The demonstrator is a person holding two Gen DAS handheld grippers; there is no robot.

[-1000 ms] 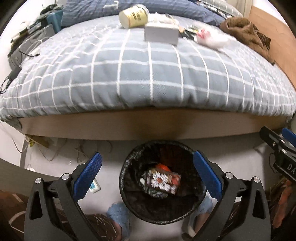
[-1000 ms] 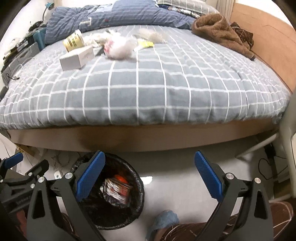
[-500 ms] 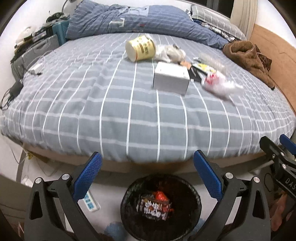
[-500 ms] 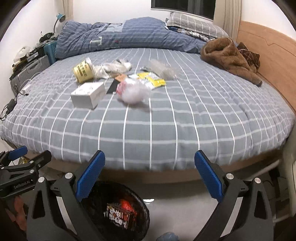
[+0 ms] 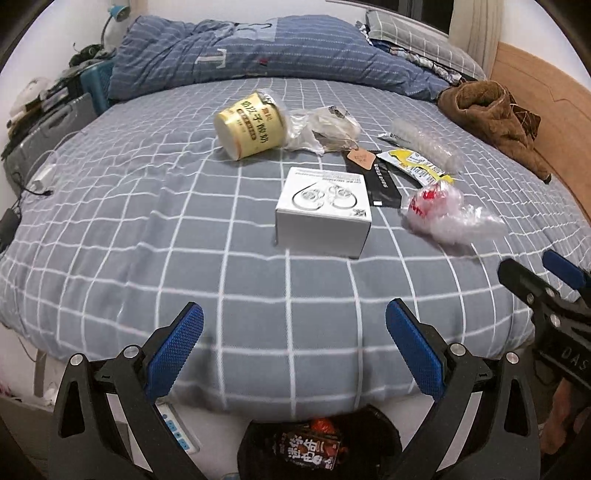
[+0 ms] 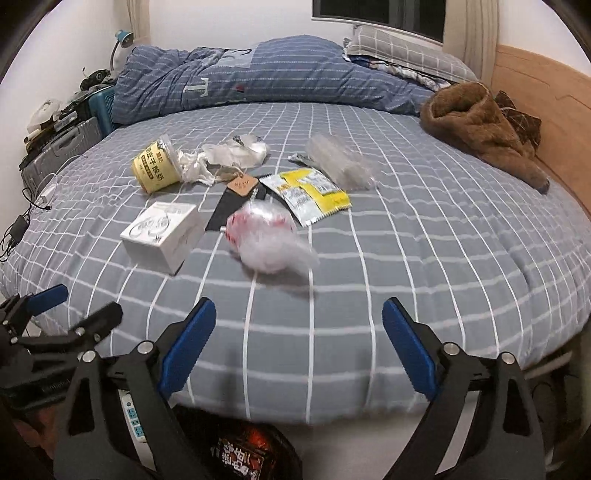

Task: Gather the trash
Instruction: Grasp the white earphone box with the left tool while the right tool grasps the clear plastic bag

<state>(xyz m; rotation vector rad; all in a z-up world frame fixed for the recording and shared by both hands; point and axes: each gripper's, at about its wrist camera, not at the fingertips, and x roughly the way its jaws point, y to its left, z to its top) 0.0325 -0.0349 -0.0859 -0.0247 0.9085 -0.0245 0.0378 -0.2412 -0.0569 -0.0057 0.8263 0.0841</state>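
Both tongs are being held over the bed (image 5: 110, 236) edge, empty: left tongs (image 5: 294, 341) wide, right tongs (image 6: 299, 338) closing a bit. Trash like the cup (image 5: 251, 127), box (image 5: 323, 210) and wrappers (image 6: 312, 194) is lying mid-bed; bin (image 5: 384, 439) below.

This is a bedroom in a home. A wide bed (image 6: 406, 258) with a grey checked cover fills the room, a rumpled blue striped duvet (image 6: 258, 77) and a checked pillow (image 6: 402, 51) at its head by a curtained window (image 6: 376, 14). A wooden headboard panel (image 6: 554, 99) runs alongside, with a desk lamp (image 6: 120, 40) and suitcase (image 6: 62, 147) opposite.
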